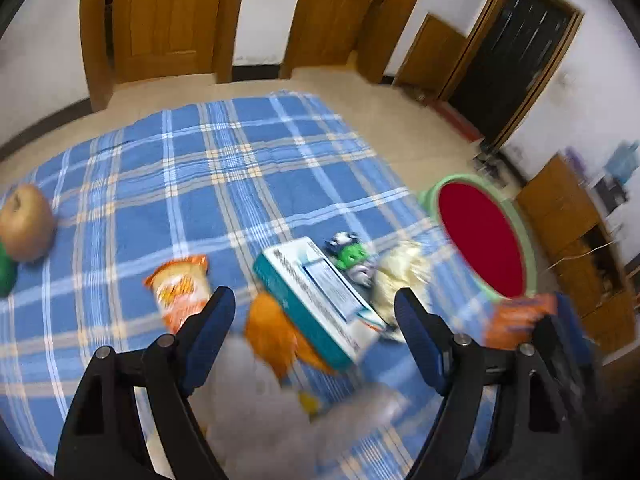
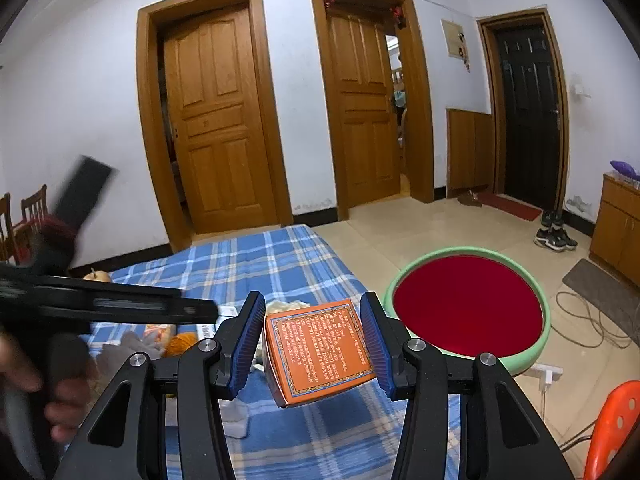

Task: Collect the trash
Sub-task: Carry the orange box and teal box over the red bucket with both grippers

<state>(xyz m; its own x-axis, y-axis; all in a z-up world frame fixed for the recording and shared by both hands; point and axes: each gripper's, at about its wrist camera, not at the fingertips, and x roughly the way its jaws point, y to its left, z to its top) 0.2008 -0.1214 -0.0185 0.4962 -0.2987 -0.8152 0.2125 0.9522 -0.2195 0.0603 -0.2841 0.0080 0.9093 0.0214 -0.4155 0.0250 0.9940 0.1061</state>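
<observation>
My right gripper (image 2: 312, 320) is shut on an orange box (image 2: 318, 350) and holds it above the blue plaid cloth (image 2: 280, 264), left of the green basin with a red inside (image 2: 468, 304). My left gripper (image 1: 314, 300) is open and empty, hovering over a pile of trash: a teal and white box (image 1: 316, 296), an orange wrapper (image 1: 276, 332), an orange snack packet (image 1: 182, 288), a crumpled yellowish paper (image 1: 400, 276) and a small green wrapper (image 1: 350, 254). The orange box also shows in the left wrist view (image 1: 516, 316), at the right.
An apple (image 1: 26, 228) and a green object (image 1: 6, 268) lie at the cloth's left edge. The basin (image 1: 484, 236) stands on the floor right of the cloth. An orange stool (image 2: 616, 428), cables (image 2: 592, 316), shoes (image 2: 554, 232) and a wooden cabinet (image 2: 620, 224) are at the right.
</observation>
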